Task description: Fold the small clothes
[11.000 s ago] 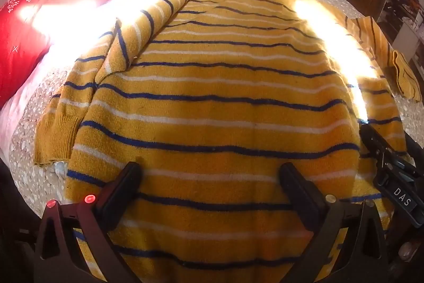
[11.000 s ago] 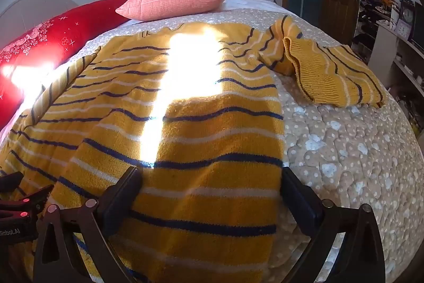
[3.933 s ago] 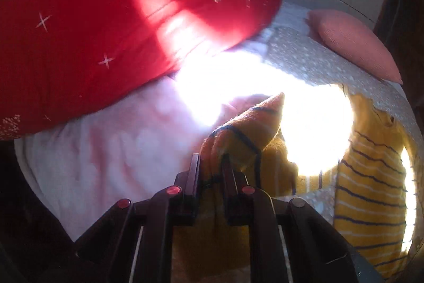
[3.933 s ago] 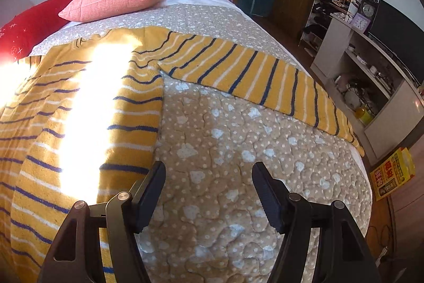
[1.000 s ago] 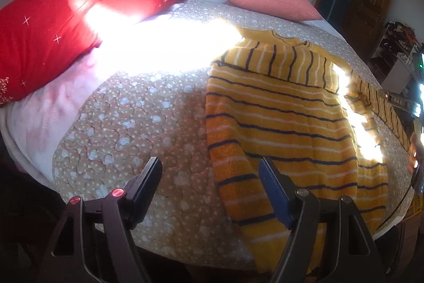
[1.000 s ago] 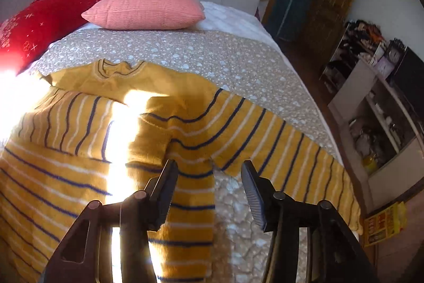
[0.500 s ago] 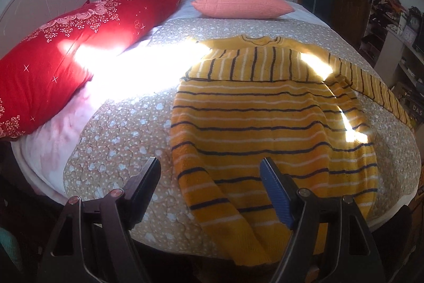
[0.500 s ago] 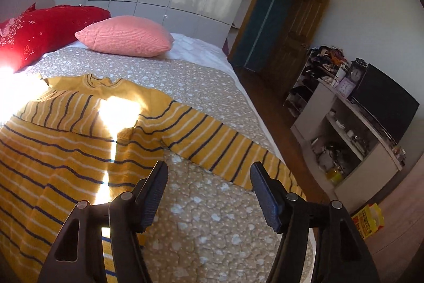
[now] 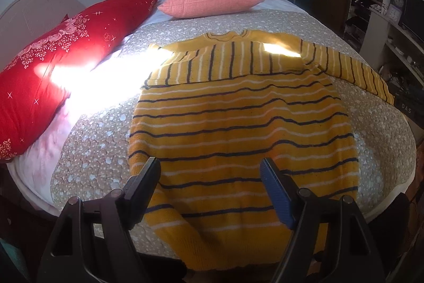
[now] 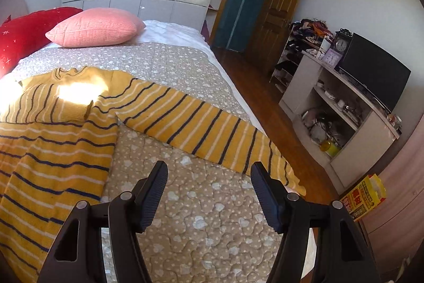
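A yellow sweater (image 9: 238, 129) with dark blue and white stripes lies flat on the bed. Its left sleeve (image 9: 212, 62) is folded across the chest. Its right sleeve (image 10: 201, 123) stretches out sideways toward the bed's right edge. My left gripper (image 9: 210, 171) is open and empty, hovering above the sweater's hem. My right gripper (image 10: 209, 177) is open and empty, above the quilt just short of the outstretched sleeve. The sweater body also shows in the right wrist view (image 10: 53, 147).
The bed has a beige dotted quilt (image 10: 201, 224). A red pillow (image 9: 58, 65) and a pink pillow (image 9: 212, 1) lie at the head. A shelf unit with a TV (image 10: 371, 76) stands right of the bed, a yellow box (image 10: 363, 196) on the floor.
Both grippers have drawn back and up from the sweater. The left wrist view has shifted right over the hem. The right wrist view has turned toward the outstretched sleeve.
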The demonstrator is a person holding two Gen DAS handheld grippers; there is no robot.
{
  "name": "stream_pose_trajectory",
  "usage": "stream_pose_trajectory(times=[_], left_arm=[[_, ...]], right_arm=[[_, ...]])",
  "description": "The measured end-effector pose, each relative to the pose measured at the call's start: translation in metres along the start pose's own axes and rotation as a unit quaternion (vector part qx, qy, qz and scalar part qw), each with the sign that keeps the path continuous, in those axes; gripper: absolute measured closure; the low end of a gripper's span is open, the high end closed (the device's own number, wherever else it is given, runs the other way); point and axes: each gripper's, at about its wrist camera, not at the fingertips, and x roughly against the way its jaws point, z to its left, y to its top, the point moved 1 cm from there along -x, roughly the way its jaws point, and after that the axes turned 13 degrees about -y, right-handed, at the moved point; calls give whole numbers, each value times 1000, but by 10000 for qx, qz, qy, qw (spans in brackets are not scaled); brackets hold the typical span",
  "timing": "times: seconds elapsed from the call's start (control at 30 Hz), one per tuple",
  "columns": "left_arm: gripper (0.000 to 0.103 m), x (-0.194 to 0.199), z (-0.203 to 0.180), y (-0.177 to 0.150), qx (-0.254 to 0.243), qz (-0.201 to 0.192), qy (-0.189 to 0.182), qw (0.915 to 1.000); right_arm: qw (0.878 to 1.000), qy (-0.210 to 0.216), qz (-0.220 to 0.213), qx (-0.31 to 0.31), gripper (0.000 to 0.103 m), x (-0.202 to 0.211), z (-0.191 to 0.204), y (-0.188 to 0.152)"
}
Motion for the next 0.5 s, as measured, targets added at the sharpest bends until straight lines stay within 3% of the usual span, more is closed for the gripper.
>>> stream_pose_trajectory(times=[0.13, 0.2, 0.27, 0.3, 0.4, 0.5], left_arm=[[26, -4, -1, -1, 19, 71, -22, 10000], [26, -4, 1, -1, 68, 90, -56, 9999], [26, -4, 5, -2, 131, 95, -78, 9998], [26, -3, 7, -2, 164, 95, -80, 9998], [25, -4, 15, -4, 284, 103, -91, 9995], [25, -8, 22, -6, 398, 144, -128, 9990]], right_arm=[[9997, 132, 182, -87, 28, -15, -6, -6], [9948, 764, 548, -392, 27, -35, -12, -11], [9762, 1599, 1026, -1043, 27, -63, -28, -22], [9662, 1786, 1249, -1377, 27, -78, -37, -28], [9397, 1866, 1731, -2287, 27, -117, -69, -49], [9032, 2110, 1992, -3163, 31, -148, -101, -65]])
